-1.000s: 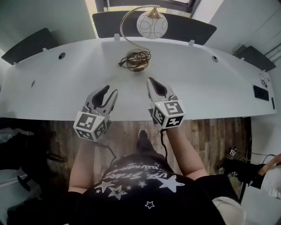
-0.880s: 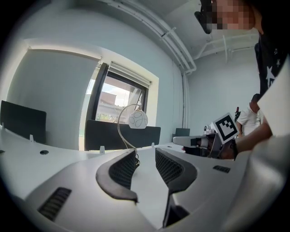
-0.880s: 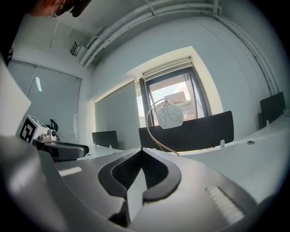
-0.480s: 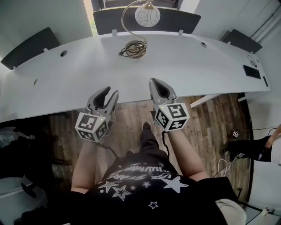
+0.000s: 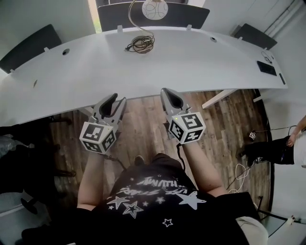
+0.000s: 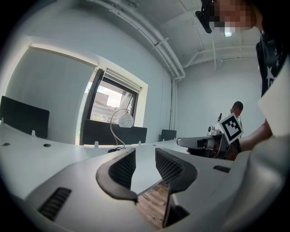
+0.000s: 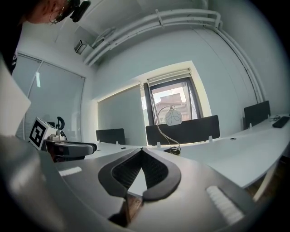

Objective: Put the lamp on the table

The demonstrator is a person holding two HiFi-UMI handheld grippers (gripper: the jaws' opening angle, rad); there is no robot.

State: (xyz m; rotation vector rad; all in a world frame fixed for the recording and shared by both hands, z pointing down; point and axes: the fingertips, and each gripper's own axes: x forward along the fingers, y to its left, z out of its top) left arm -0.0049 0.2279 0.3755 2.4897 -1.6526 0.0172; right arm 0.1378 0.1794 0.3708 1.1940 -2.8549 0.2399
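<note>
Arched brass lamp with white globe (image 5: 154, 8) stands at the far edge of the long white bench (image 5: 201, 57). On your left gripper (image 5: 117, 99) the fingers (image 6: 121, 170) gape; on the right gripper (image 5: 165, 91) they press together. Both are empty and well apart from the lamp. Placement looks finished, with nothing left to grasp.

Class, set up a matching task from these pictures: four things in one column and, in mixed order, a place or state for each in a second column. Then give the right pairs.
Things
1. lamp
2. left gripper
3. right gripper
4. dark flat device

Places and states
A. jaws together, nothing held
B. lying near the right end of the table
C. standing at the table's far edge, cord coiled at its base
D. jaws apart, nothing held

Pairs: 1-C, 2-D, 3-A, 4-B
</note>
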